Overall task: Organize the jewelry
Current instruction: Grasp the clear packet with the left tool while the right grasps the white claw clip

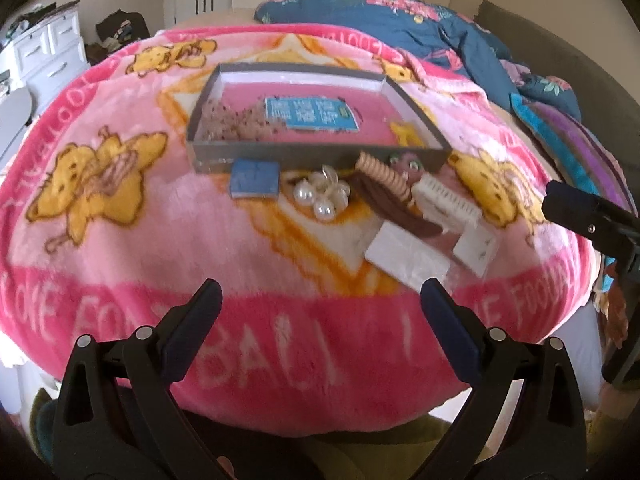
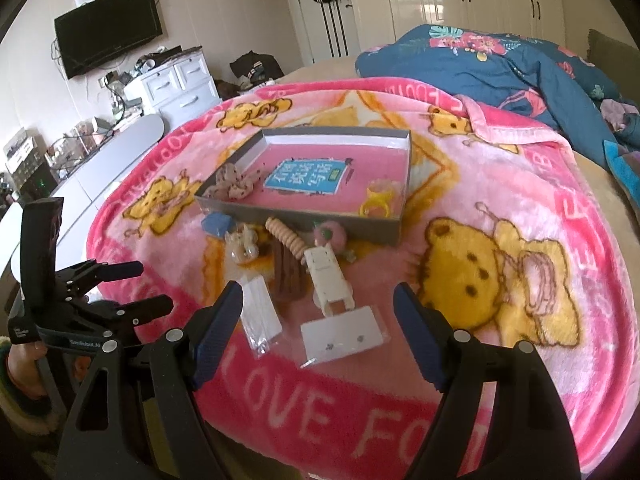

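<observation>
Both grippers are wide apart and hold nothing: your left gripper (image 1: 320,300) hangs above the pink band of the blanket (image 1: 120,240), and your right gripper (image 2: 318,304) hangs just short of the loose pieces. Neither touches anything yet.

Your jewelry lies in a cluster on the bed, pressed up against the near wall of the grey box (image 2: 304,222). That looks like a staging spot: everything sits within reach of either gripper, with the open box just behind it as the likely place to sort things into. Nearest your right gripper is the white earring card (image 2: 340,342) in its clear sleeve, lying flat with two small studs showing. Beside it lies a narrow white packet (image 2: 262,312), and behind them a white comb-like clip (image 2: 328,276), a brown hair piece (image 2: 286,276), a beige coiled band (image 2: 286,238), the pearl cluster (image 1: 320,196) and a small blue box (image 1: 255,178).

Inside the grey box you can already see a speckled brown heap (image 2: 232,182), a blue printed card (image 2: 306,176) and a yellow ring-shaped piece (image 2: 378,200).

Much is hard to read: the left view is blurred, the pink round item (image 2: 330,234) sits half tucked against the box wall, and the clear sleeves hide their own edges.
</observation>
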`<action>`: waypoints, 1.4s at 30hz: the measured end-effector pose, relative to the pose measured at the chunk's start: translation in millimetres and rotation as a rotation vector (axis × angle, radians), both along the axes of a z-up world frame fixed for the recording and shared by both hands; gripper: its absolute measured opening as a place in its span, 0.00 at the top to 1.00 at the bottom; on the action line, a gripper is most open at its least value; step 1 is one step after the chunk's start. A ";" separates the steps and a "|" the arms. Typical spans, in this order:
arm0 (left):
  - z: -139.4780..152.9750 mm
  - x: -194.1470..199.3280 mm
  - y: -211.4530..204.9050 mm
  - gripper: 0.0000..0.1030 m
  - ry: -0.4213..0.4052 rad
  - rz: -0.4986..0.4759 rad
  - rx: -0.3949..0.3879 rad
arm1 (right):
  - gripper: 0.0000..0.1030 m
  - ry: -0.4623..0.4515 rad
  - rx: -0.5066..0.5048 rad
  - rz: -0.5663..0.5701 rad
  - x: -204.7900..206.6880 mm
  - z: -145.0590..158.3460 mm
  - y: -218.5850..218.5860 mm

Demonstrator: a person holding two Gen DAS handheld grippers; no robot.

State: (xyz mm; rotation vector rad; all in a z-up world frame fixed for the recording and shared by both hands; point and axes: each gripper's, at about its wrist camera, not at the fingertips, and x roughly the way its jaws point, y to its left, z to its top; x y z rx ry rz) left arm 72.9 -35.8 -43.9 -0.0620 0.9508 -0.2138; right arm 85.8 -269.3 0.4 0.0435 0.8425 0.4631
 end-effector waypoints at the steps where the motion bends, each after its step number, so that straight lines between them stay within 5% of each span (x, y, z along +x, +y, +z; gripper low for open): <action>1: -2.1 -0.9 -1.3 0.10 0.008 -0.005 -0.007 | 0.26 0.004 -0.003 0.002 0.1 -1.8 0.0; 10: -20.6 -1.2 -27.4 0.10 0.092 -0.074 -0.049 | 0.26 0.027 -0.020 0.022 2.8 -13.8 -2.6; 18: -36.6 10.8 -39.7 0.13 0.178 -0.100 -0.174 | 0.40 0.061 -0.049 0.078 19.3 -26.2 2.3; 28: -49.7 32.7 -54.5 0.45 0.267 -0.075 -0.331 | 0.44 0.091 -0.059 0.037 40.3 -42.4 -10.1; 34: -59.2 46.1 -66.5 0.46 0.272 -0.058 -0.295 | 0.48 0.105 -0.051 0.037 49.3 -45.1 -19.2; 42: -64.8 50.1 -53.2 0.71 0.280 -0.035 -0.276 | 0.55 0.156 0.014 0.118 54.8 -49.3 -5.7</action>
